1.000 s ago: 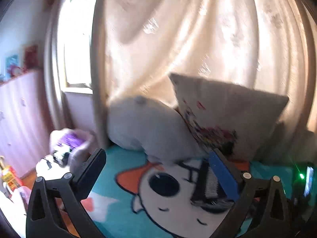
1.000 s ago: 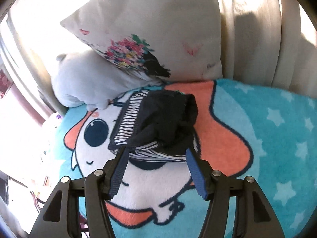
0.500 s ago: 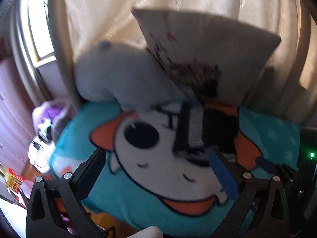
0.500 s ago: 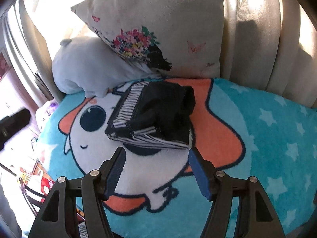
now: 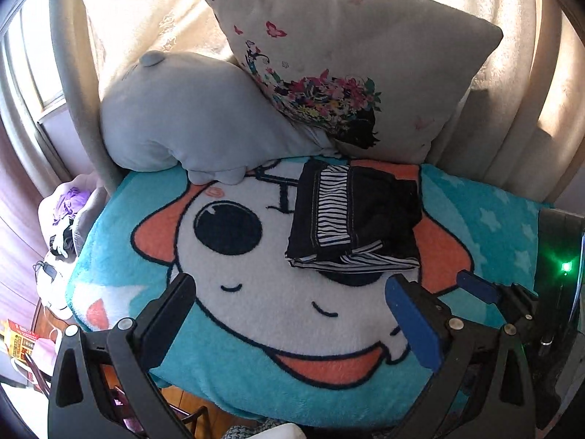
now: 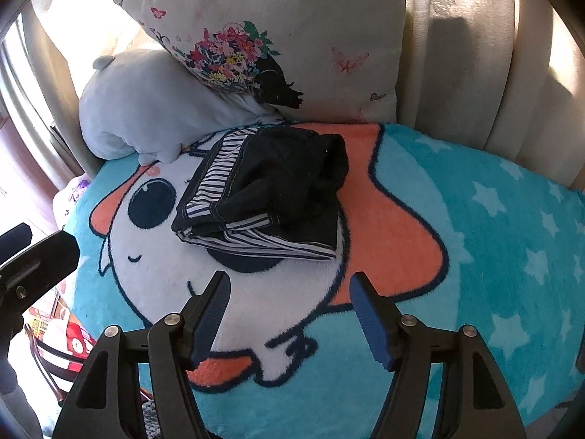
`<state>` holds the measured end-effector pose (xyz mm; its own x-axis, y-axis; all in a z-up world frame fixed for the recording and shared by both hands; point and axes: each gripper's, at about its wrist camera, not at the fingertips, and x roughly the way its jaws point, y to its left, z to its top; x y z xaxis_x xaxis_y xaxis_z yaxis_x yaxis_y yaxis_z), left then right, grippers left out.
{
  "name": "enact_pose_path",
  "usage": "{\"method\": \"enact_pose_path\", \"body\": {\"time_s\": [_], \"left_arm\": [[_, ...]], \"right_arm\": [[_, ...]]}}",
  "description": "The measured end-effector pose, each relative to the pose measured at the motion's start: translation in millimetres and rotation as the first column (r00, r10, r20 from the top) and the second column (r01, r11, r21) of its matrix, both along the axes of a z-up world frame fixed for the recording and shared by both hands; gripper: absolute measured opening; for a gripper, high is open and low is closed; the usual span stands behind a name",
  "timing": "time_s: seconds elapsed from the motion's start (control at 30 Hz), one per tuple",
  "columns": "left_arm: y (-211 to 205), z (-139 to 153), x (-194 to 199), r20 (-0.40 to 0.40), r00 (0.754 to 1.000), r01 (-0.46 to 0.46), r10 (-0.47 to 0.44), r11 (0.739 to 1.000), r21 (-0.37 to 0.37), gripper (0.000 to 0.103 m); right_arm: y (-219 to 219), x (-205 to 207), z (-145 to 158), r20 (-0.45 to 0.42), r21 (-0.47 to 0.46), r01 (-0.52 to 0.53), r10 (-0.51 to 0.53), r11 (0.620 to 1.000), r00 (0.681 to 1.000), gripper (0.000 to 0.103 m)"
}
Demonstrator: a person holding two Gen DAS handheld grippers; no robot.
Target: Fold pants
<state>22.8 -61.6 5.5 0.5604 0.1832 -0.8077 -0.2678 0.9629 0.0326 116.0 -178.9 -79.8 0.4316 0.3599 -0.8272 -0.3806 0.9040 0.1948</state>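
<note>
Task looks about done. The pants [image 6: 263, 190] lie as a compact folded bundle on the blanket [image 6: 493, 256], dark fabric w/ striped lining showing along the left edge and the near edge. Several layers are stacked, visible at the near edge. Top layer is a bit lumpy and rumpled toward the far right corner, so at most a pat-down or squaring-up is left; judging by shape alone, no big fold remains.

Location: bundle sits on the cartoon dog face printed on the blanket, toward the far side, just in front of the floral pillow [image 6: 292, 36] and to the right of the grey plush cushion [image 6: 146, 106]. Doesn't seem to touch either, tho the far edge is close to the pillow.

Left gripper [image 5: 289, 314]: jaws spread wide, nothing between them, hovering over the near part of the blanket, apart from the pants [image 5: 351, 219]. Right gripper [image 6: 289, 314]: also spread wide and empty, near side of the bundle, not touching it. In the left view the right gripper's blue finger shows at the right edge; in the right view a dark part of the left tool shows at the left edge.

Containers: none on the blanket. Off the left edge, lower down, there's clutter [image 5: 62, 219] incl. something purple and white in a pale bag-like thing; too distorted to tell what it holds. Curtain [image 6: 475, 55] hangs behind the pillows.
</note>
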Motion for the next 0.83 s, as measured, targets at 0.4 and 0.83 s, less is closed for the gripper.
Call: {"method": "enact_pose_path", "body": {"time_s": [0.4, 0.83], "left_arm": [[3.5, -9.8, 6.1, -0.032, 0.999, -0.001, 0.0, 1.0, -0.025, 0.103], [17.8, -14.8, -0.8, -0.044, 0.999, -0.031, 0.028, 0.997, -0.069, 0.103]], "right_arm": [[-0.3, 3.0, -5.5, -0.015, -0.012, -0.003, 0.003, 1.0, 1.0, 0.073], [12.8, -3.7, -3.2, 0.002, -0.023, -0.036, 0.036, 0.999, 0.999, 0.074]]}}
